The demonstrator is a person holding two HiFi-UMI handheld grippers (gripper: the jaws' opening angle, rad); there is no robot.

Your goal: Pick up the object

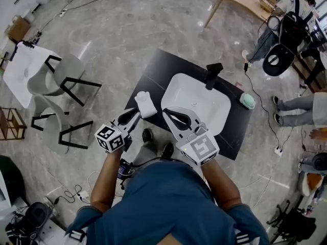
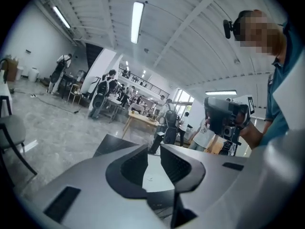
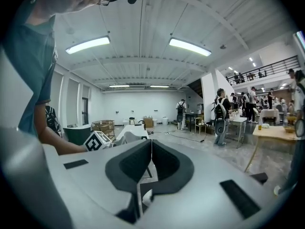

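- Only the head view shows the white object [image 1: 145,104]. It lies on the black surface [image 1: 158,73], just left of the basin [image 1: 204,111].
- Its long axis runs away from the person, leaning slightly left.
- Left gripper [image 1: 134,115]: jaws narrowly apart with nothing pinched, tips just beside the object.
- Right gripper [image 1: 171,114]: jaws closed together, empty.

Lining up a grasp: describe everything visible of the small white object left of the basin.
The small white oblong object is lumpy, round-cornered, matt, material unclear. It lies flat on the black tabletop beside the left rim of the white basin, just ahead of the left gripper; whether they touch cannot be told.
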